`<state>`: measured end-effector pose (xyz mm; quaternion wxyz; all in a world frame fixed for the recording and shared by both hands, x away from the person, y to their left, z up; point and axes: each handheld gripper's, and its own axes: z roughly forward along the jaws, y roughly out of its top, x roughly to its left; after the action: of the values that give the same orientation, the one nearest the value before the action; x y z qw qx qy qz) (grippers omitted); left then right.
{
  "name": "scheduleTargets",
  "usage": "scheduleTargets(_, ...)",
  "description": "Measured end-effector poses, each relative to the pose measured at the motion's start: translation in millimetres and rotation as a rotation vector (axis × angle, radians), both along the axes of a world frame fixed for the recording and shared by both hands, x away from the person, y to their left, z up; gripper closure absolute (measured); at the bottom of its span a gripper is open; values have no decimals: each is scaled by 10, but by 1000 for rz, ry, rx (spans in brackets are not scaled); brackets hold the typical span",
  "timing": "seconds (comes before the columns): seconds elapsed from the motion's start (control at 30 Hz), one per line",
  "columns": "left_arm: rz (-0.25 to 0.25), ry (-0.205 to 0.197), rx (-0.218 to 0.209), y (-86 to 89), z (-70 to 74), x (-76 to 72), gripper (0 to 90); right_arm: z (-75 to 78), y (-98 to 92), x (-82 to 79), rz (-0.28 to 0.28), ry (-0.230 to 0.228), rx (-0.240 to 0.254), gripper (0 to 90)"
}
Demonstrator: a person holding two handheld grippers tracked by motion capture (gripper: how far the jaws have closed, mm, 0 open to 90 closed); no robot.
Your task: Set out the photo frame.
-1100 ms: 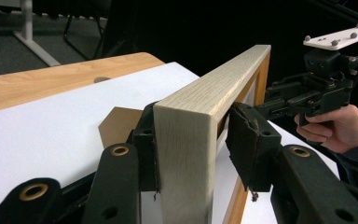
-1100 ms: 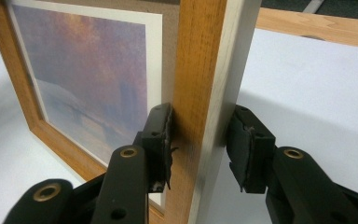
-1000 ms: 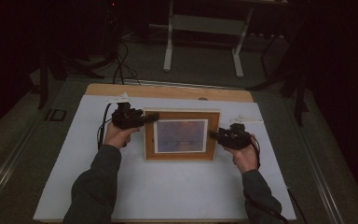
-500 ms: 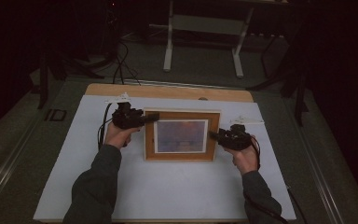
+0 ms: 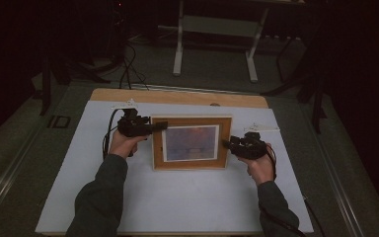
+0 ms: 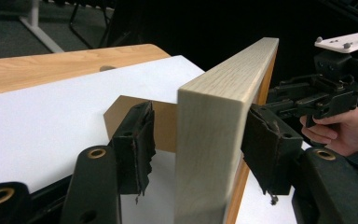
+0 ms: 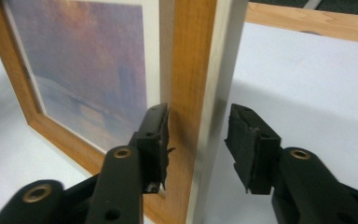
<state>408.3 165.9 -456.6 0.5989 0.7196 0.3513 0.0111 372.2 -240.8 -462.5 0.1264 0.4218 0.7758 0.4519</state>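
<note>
Both grippers' fingers stand apart, straddling the light wooden picture frame with a hazy purple print without clamping it. The left gripper brackets its left edge, the right gripper its right (a visible gap at each pad). Since a second ago almost nothing has shifted — the frame stands upright mid-sheet on the white table cover, both hands poised, probably about to close.
</note>
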Motion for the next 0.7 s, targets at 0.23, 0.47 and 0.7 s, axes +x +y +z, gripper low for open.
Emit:
scheduleTargets(0.23,9,-5,-15,82,-68,-129,439,-44,10,17,20,22,-11,526)
scheduleTargets(0.47,25,-46,-6,147,-87,-273,577,-84,5,112,49,45,60,485)
scheduleTargets(0.7,31,-51,0,152,-90,-261,684,-92,23,78,56,40,59,577)
